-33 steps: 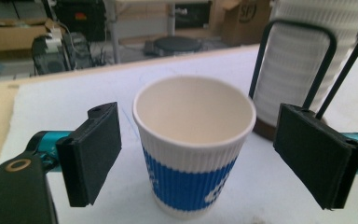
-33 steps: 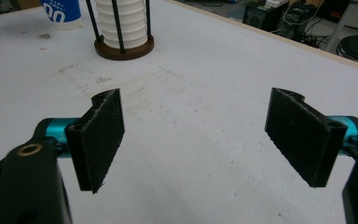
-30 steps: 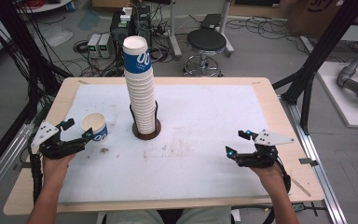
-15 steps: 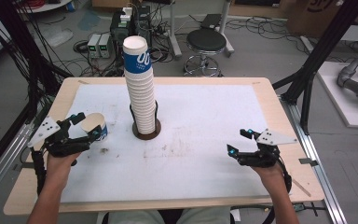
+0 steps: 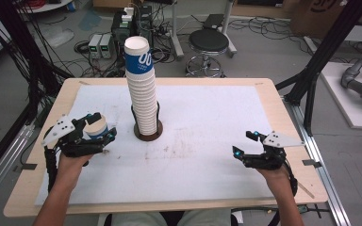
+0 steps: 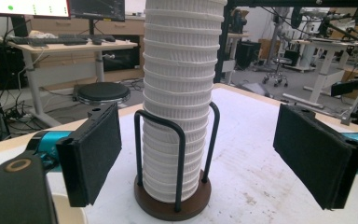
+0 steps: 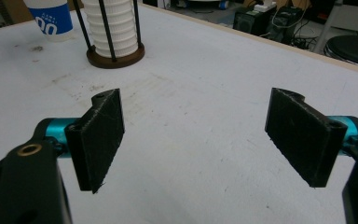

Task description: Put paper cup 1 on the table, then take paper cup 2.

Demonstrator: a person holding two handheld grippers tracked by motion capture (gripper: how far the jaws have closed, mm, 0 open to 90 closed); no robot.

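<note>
Grey floor (image 5: 264, 56), black round stool (image 5: 209, 41), tangled cables (image 5: 42, 61), desks (image 6: 70, 46)

Left tongs (image 5: 96, 136): black body, teal metal arms behind flat black foam-faced pads (image 6: 95, 151), grey three-cornered plate on top, black cable trailing along the bare forearm. Right tongs (image 5: 245, 146): same build, teal glints at the tips, grey plate, black cable; pads (image 7: 100, 135) rough-textured, screw holes on top edge, brass-ringed hole on black housing. No sleeves visible
</note>
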